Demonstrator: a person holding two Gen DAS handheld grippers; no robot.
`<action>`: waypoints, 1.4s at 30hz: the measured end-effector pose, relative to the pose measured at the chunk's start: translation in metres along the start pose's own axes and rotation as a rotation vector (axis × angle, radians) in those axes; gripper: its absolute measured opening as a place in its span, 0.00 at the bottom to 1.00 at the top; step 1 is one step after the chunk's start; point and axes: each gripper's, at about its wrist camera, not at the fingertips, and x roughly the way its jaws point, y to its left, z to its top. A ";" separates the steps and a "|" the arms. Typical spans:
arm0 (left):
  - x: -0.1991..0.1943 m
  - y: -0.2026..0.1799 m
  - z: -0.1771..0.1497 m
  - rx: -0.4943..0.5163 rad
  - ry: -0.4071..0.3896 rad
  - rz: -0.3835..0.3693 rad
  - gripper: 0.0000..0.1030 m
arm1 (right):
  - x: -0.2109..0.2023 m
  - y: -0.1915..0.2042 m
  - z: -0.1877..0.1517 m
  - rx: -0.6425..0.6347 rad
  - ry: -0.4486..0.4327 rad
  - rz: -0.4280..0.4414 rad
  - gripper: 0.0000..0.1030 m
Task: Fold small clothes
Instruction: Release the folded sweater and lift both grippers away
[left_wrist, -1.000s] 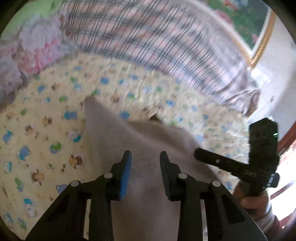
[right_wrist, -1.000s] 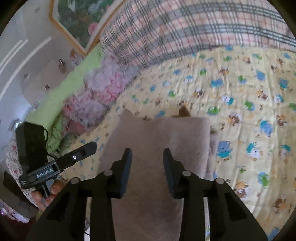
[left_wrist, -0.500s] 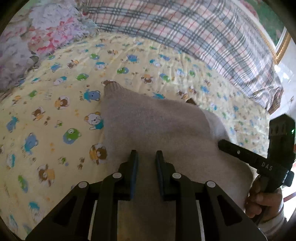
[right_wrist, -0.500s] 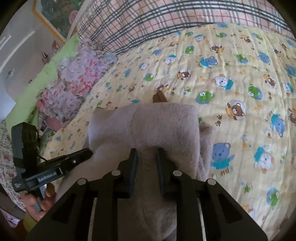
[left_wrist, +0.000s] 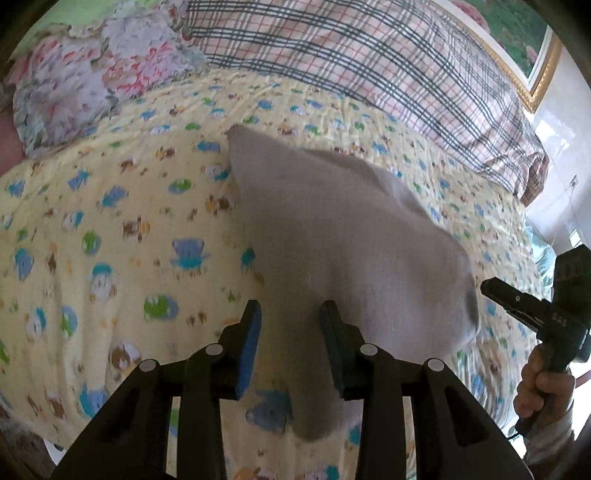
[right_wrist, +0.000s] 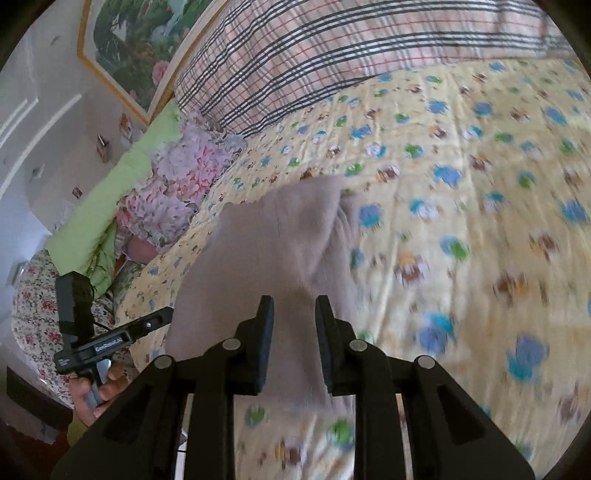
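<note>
I am opening both claws now; half a second ago they were pinched together. My left claw (left_wrist: 290, 314) and right claw (right_wrist: 294, 308) are letting go of the grey garment (left_wrist: 332, 240), lying folded on the teddy-bear bedsheet (left_wrist: 110, 221).

Blurred by motion across the right wrist view: cartoon bears on the yellow printed bedsheet (right_wrist: 480, 206), too smeared to read near the right edge. Hidden under the soft beige fleece garment (left_wrist: 332, 236): the sheet beneath, plus any lower layers. Hidden behind the left tongs (left_wrist: 290, 325): the garment's near hem, so contact with the blue pads (left_wrist: 251, 343) unclear. Same at the right tongs (right_wrist: 293, 314). Cut off by the edge: the gold-framed flower painting (right_wrist: 129, 48), the pink plaid blanket (left_wrist: 369, 62), the floral pillow (left_wrist: 74, 81).
</note>
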 end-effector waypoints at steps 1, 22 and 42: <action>0.000 -0.001 -0.003 -0.001 0.002 -0.002 0.33 | 0.000 0.001 -0.004 0.000 0.004 0.005 0.24; 0.014 -0.004 -0.040 0.062 0.059 0.025 0.47 | 0.030 0.011 -0.035 -0.125 0.098 -0.151 0.24; -0.024 -0.002 -0.064 0.021 -0.060 0.078 0.67 | -0.006 0.028 -0.054 -0.140 0.042 -0.144 0.30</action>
